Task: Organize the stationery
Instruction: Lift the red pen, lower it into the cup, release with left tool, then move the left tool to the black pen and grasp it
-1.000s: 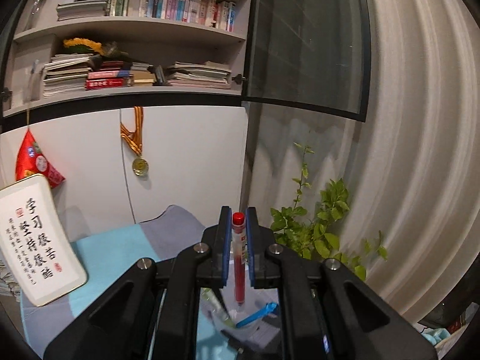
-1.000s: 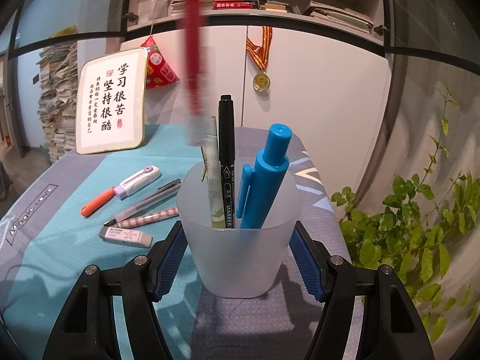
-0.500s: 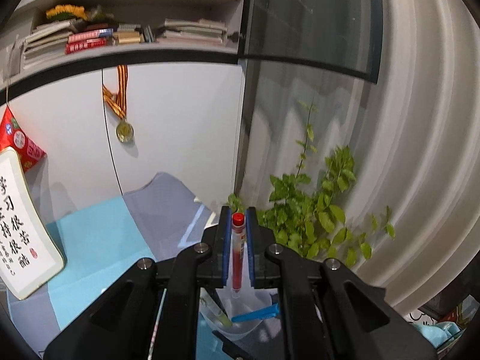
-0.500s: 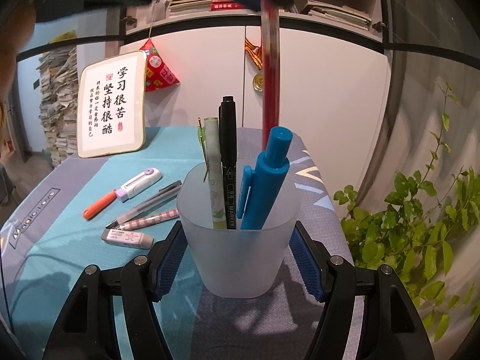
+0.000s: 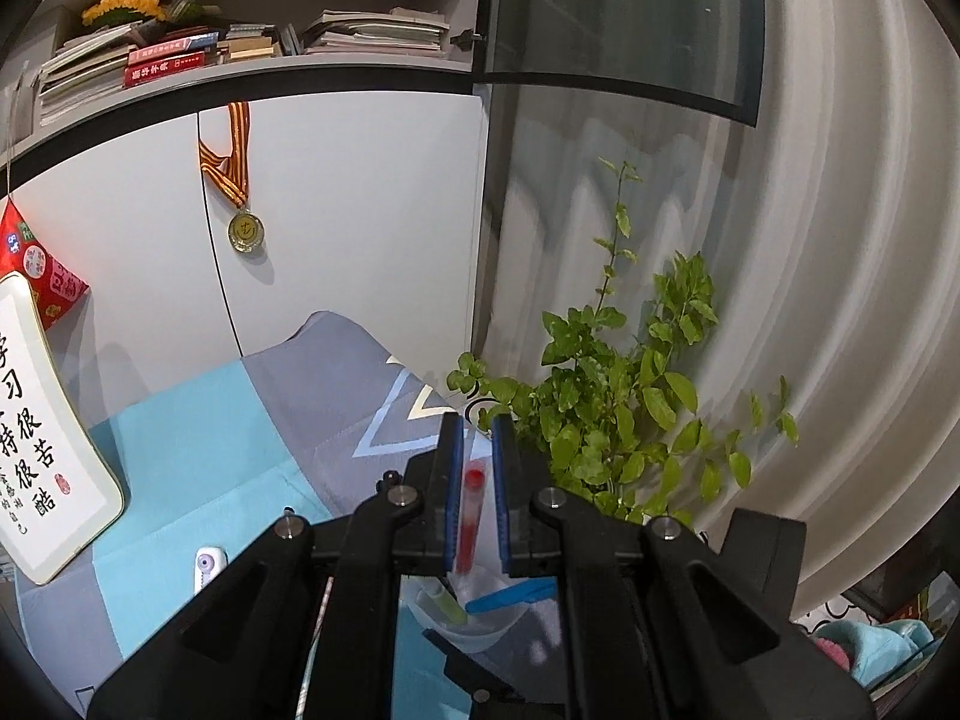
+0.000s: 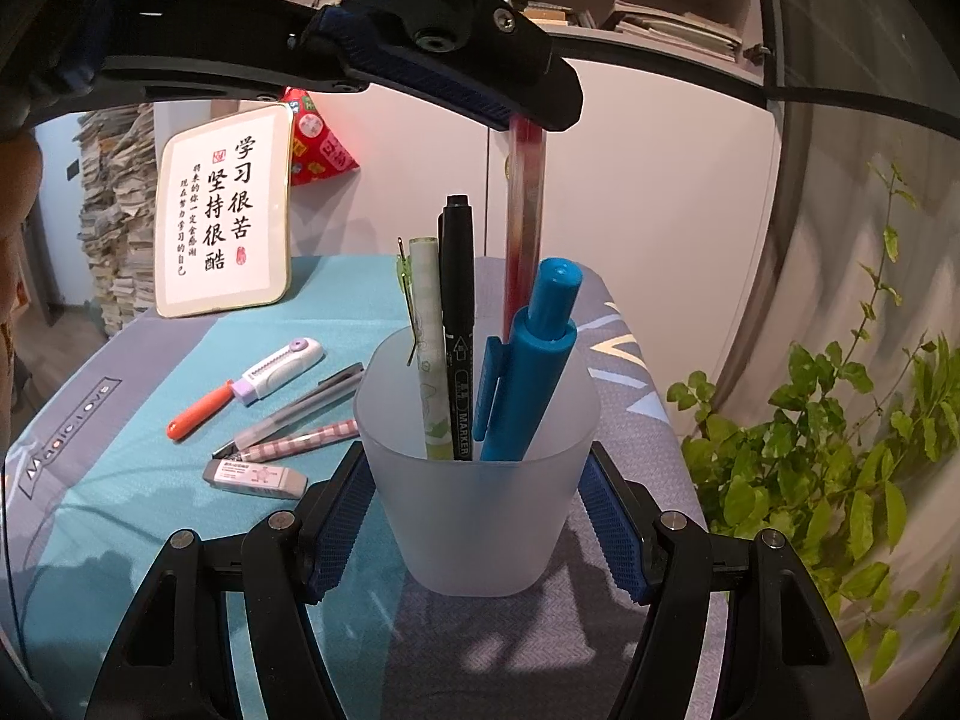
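Bookshelves and a white cabinet with a hanging medal [image 5: 246, 232] sat behind the tabletop [image 6: 150, 516], which wore a teal and grey cloth. My right gripper [image 6: 477, 516] had its fingers [image 6: 339, 516] spread either side of the frosted cup [image 6: 480, 516]; pads looked touching or just beside the wall, couldn't tell if truly pressing. My left gripper [image 5: 476, 510] had its fingers clamped on the red pen [image 6: 523, 222], held upright above the cup, lower end dipping behind the rim.

Progress, my call: roughly half. Already in cup: green patterned pen [image 6: 427, 336], black marker [image 6: 457, 324], blue pen [image 6: 528, 372]. Red one nearly in, not released. Loose on the cloth, left of the cup: orange-tipped correction tape [image 6: 252, 384], grey pen [image 6: 294, 411], pink checked pen [image 6: 300, 441], eraser [image 6: 255, 476].

Hard to make out: the red pen's tip was hidden behind the blue pen and frosted wall, so couldn't say if it reached the bottom. Left wrist view showed only a sliver of the cup under my own fingers. Framed sign [image 6: 225, 222] text unreadable to me. Plant [image 5: 618, 396] sat off the tabletop's right edge.
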